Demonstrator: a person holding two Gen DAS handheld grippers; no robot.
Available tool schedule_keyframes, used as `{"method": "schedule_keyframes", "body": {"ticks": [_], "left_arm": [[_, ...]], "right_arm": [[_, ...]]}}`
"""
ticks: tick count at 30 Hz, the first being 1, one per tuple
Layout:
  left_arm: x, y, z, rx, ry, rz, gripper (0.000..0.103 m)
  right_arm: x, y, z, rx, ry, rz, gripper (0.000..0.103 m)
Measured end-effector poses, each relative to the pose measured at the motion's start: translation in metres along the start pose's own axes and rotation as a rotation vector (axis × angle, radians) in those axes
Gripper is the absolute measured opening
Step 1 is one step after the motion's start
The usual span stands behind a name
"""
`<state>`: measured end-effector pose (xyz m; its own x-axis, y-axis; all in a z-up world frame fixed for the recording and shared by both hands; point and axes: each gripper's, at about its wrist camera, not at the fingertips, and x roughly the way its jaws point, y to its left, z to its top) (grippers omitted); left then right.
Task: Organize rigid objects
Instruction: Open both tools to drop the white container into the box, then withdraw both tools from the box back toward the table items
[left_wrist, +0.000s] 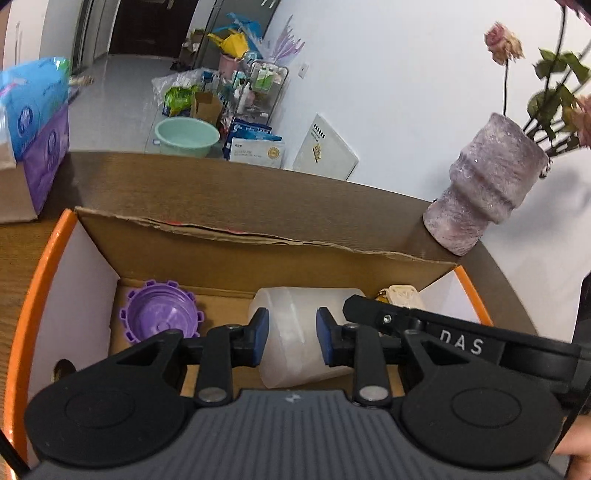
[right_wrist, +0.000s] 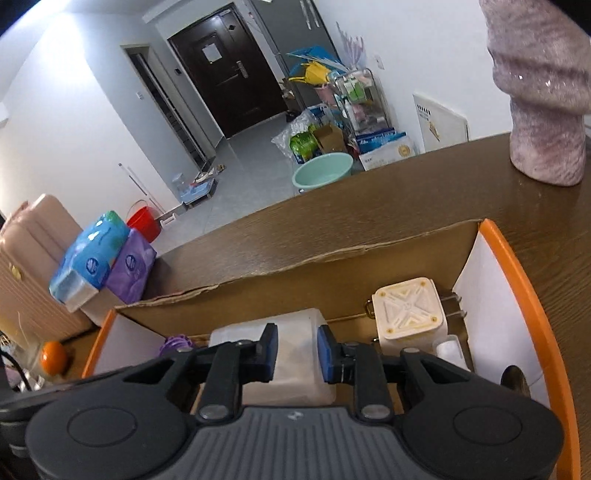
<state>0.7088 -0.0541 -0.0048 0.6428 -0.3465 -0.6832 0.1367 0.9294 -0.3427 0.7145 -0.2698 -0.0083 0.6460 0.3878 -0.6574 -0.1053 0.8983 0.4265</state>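
Note:
An open cardboard box (left_wrist: 258, 240) with orange-edged white side flaps sits on the brown wooden table. Inside lie a translucent white plastic container (left_wrist: 291, 332), a purple toothed cap (left_wrist: 159, 314) at the left, and a cream square plug adapter (left_wrist: 402, 295) at the right. My left gripper (left_wrist: 291, 339) is open and empty, hovering over the container. My right gripper (right_wrist: 297, 350) is open and empty above the same container (right_wrist: 295, 354). The adapter (right_wrist: 406, 314) and a small white piece (right_wrist: 448, 349) sit to its right. The right gripper's body (left_wrist: 461, 343) crosses the left wrist view.
A mauve vase (left_wrist: 484, 184) with dried roses stands at the table's far right corner. Blue and purple tissue packs (right_wrist: 99, 262) lie on a cardboard box at the left. An orange ball (right_wrist: 53, 354) sits left of the box. Floor clutter lies beyond the table's edge.

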Motion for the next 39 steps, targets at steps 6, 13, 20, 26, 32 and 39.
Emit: {"method": "schedule_keyframes", "body": {"ticks": [6, 13, 20, 26, 32, 39], "left_arm": [[-0.015, -0.002, -0.003, 0.009, -0.051, 0.067, 0.061], [-0.071, -0.02, 0.009, 0.103, -0.142, 0.147, 0.075], [-0.155, -0.052, 0.005, 0.214, -0.298, 0.181, 0.083], [-0.234, -0.085, -0.024, 0.325, -0.495, 0.227, 0.1], [-0.286, -0.102, -0.077, 0.385, -0.685, 0.216, 0.103], [-0.307, -0.11, -0.128, 0.418, -0.706, 0.22, 0.103]], "right_arm": [[-0.004, -0.007, -0.003, 0.026, 0.0, -0.031, 0.041], [-0.05, 0.029, -0.001, -0.131, -0.085, -0.138, 0.052], [-0.137, 0.059, 0.012, -0.206, -0.183, -0.169, 0.057], [-0.221, 0.079, -0.003, -0.261, -0.329, -0.169, 0.069], [-0.277, 0.09, -0.051, -0.368, -0.477, -0.218, 0.083], [-0.299, 0.081, -0.112, -0.377, -0.53, -0.215, 0.09]]}}
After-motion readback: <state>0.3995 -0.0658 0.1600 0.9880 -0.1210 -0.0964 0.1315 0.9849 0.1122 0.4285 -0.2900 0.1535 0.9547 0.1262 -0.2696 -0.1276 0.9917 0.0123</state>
